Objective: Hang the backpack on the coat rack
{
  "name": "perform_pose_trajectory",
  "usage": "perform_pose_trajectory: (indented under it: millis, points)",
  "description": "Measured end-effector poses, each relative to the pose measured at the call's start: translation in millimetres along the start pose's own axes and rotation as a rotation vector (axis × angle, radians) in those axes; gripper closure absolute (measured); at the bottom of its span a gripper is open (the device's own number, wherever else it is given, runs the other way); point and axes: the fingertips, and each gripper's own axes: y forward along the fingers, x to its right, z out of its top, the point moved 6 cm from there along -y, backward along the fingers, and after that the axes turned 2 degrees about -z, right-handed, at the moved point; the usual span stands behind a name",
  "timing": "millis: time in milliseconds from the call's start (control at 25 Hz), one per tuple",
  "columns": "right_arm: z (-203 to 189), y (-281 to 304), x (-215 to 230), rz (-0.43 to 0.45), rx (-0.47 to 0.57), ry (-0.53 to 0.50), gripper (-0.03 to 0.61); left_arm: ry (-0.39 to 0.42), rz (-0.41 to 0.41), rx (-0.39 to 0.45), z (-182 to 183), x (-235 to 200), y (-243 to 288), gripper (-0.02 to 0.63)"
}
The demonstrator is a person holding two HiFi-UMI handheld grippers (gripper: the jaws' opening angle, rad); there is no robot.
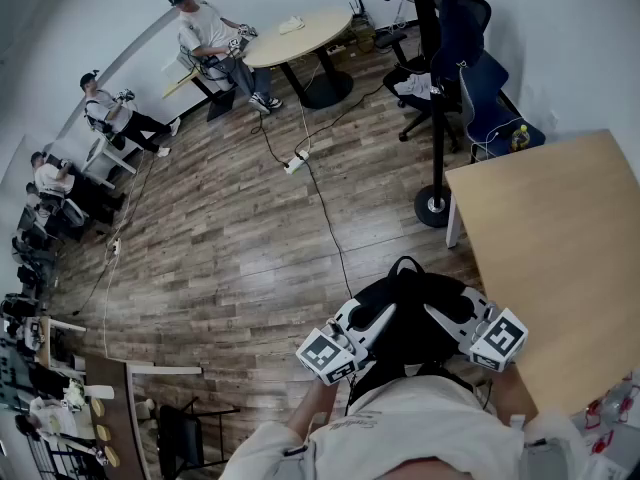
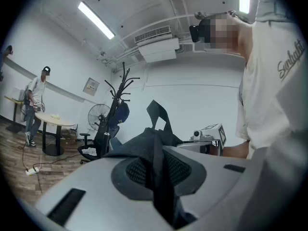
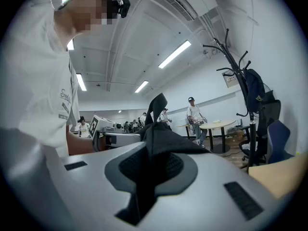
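Observation:
I hold the black backpack [image 1: 410,303] in front of me, just off the wooden table's left edge, with its top loop standing up. My left gripper [image 1: 376,322] is shut on the bag's left side, and in the left gripper view my left gripper [image 2: 161,173] has its jaws pinching black fabric [image 2: 155,143]. My right gripper [image 1: 441,319] is shut on the right side, and the right gripper view shows dark cloth [image 3: 161,138] clamped in my right gripper [image 3: 153,171]. The black coat rack [image 1: 436,98] stands ahead beside the table, with a dark bag [image 3: 253,88] hanging on its hooks.
A light wooden table [image 1: 560,238] fills the right. The rack's round base [image 1: 432,206] sits by the table corner. Blue office chairs [image 1: 490,93] stand behind the rack. A cable and power strip [image 1: 295,163] cross the wood floor. People sit round a round table [image 1: 295,36] at the back.

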Motion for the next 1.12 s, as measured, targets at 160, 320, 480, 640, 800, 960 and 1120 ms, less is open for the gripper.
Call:
perform_pose_trajectory:
  millis: [160, 320, 480, 640, 800, 960, 1120]
  points:
    - [8.3, 19.0, 6.4, -0.003, 0.000, -0.011, 0.545, 0.012, -0.011, 0.013, 9.3, -20.2, -2.0, 0.563]
    - [14.5, 49.2, 18.3, -0.026, 0.007, -0.036, 0.545, 0.044, -0.015, 0.020, 19.0, -50.9, -3.3, 0.563]
    - [26.2, 83.1, 27.5, -0.058, 0.019, -0.056, 0.544, 0.048, -0.048, 0.031, 36.4, -87.5, -8.4, 0.563]
    - [48.7, 115.8, 35.9, -0.102, 0.030, -0.091, 0.543, 0.080, -0.095, 0.043, 64.0, -123.2, -11.0, 0.563]
    - [59.3, 139.8, 45.5, -0.157, 0.054, -0.105, 0.543, 0.129, -0.140, 0.043, 80.7, -151.8, -8.8, 0.563]
    - [62.5, 157.6, 59.2, -0.198, 0.067, -0.117, 0.543, 0.148, -0.171, 0.032, 87.3, -178.5, -1.1, 0.563]
    - [66.9, 172.5, 80.7, -0.229, 0.058, -0.097, 0.543, 0.151, -0.185, 0.026, 95.0, -203.7, 14.3, 0.563]
